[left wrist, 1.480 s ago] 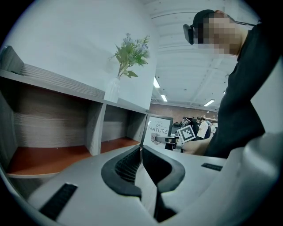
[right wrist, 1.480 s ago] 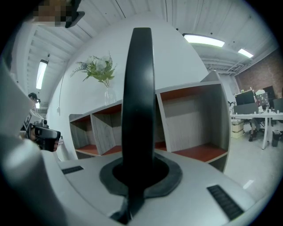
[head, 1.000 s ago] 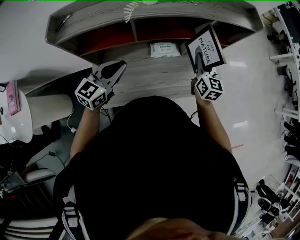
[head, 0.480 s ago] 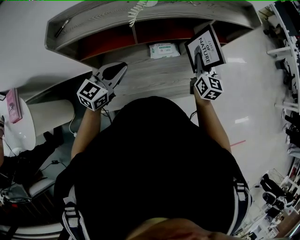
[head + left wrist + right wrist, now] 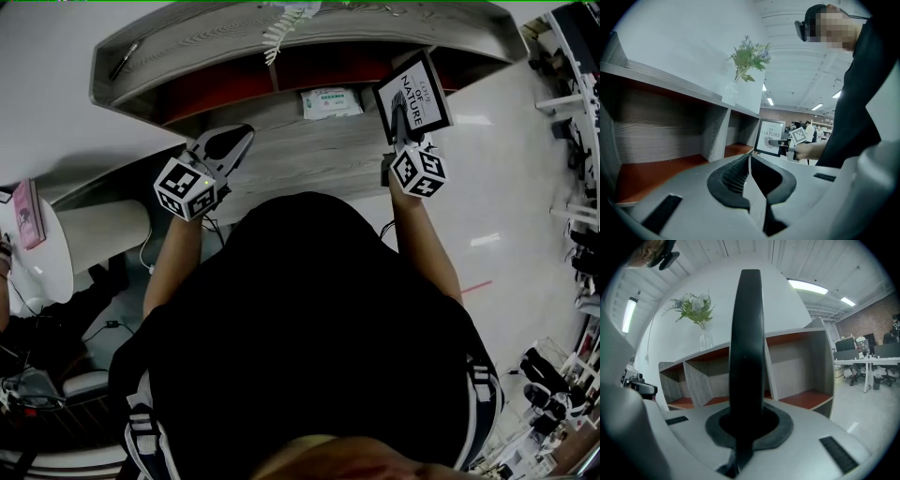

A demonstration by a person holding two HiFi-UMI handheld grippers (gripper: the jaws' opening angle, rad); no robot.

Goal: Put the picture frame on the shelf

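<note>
In front of the right-hand end of the shelf (image 5: 309, 37), above the bench (image 5: 300, 155), the picture frame (image 5: 413, 92) is held upright and clear of every surface. It is clamped at its lower edge by the right tongs (image 5: 405, 142); in the right gripper view it is seen edge-on, as a dark bar rising from between the closed jaws. The left tongs (image 5: 242, 136) are closed on nothing and are held over the left part of the bench.

The frame is judged to be in carry, not yet placed. The right compartment (image 5: 806, 397) is suggested as the nearest free spot. The frame should be brought in low enough that its top edge clears the board above, and squared so that the print faces outward. Its bottom edge should be set flat on the orange floor before the grip is loosened, since a thin frame gripped at one edge may be expected to tip. Whether a stand is fitted behind cannot be told, so a lean against the back wall may be needed. The pack of wipes (image 5: 330, 100) lies well to the left and need not be disturbed.
</note>
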